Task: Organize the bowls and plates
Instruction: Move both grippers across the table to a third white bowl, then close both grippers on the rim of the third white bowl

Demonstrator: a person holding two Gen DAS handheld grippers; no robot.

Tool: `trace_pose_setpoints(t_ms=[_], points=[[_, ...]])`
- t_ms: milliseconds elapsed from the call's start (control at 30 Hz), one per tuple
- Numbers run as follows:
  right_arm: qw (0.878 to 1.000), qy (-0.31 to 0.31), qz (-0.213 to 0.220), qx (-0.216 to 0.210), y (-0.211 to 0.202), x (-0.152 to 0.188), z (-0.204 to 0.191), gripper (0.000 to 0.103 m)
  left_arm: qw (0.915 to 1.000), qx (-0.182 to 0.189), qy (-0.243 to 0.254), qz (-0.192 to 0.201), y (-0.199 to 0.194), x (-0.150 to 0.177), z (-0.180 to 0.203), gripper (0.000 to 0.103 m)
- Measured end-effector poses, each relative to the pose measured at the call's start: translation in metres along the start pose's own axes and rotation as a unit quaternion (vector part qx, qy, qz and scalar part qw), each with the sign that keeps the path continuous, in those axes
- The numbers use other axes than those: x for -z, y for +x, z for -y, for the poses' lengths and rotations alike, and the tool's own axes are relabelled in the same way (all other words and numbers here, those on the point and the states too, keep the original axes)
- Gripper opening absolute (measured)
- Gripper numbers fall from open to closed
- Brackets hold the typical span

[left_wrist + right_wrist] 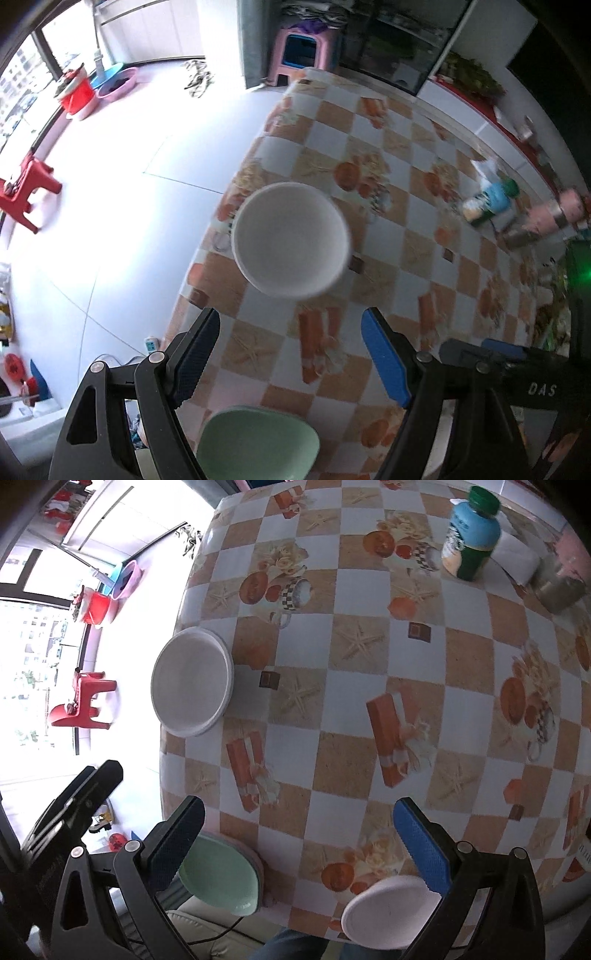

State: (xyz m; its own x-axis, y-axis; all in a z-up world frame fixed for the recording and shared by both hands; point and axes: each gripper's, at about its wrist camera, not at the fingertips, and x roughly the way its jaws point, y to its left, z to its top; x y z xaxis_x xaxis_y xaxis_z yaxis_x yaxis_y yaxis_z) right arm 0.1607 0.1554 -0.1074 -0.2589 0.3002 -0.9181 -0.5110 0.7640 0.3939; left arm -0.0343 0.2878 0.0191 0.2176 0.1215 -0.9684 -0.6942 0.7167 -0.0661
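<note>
Nearest to your left gripper (290, 354) lies the green bowl (258, 443), just below its jaws, at the near edge of the bench (406, 229). The jaws are spread wide and hold nothing. Ahead of them the white bowl (291, 239) stands upright near the left edge of the bench.

Your right gripper (301, 843) also has its jaws spread apart, with nothing between them. Beside its right finger you see the small white plate (388, 912) at the near edge. The green bowl (219, 873) sits on a pink plate (260, 877). A green-capped bottle (471, 535) stands at the far side.
</note>
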Motion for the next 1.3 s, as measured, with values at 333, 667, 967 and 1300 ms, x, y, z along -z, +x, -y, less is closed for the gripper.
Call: trace_pose_setpoints(t_ms=[333,667,967,1300], points=[[1.000,-0.019,-0.009,0.018,0.035,-0.040,-0.021,0.103,0.9983,-0.040,-0.039,-0.018,0.055,-0.036,-0.025,0.082],[0.997,-0.056,-0.011,0.050,0.092,-0.071,-0.054,0.103,0.9942,-0.100,-0.018,-0.034,0.111,-0.064,-0.042,0.082],[0.995,-0.072,0.007,0.067,0.115,-0.085,-0.067,0.103,0.9916,-0.124,0.024,-0.028,0.139,-0.075,-0.041,0.082],[0.998,-0.066,-0.003,0.024,0.124,-0.083,-0.071,0.041,0.9935,-0.077,0.042,-0.072,0.163,-0.071,-0.032,0.030]])
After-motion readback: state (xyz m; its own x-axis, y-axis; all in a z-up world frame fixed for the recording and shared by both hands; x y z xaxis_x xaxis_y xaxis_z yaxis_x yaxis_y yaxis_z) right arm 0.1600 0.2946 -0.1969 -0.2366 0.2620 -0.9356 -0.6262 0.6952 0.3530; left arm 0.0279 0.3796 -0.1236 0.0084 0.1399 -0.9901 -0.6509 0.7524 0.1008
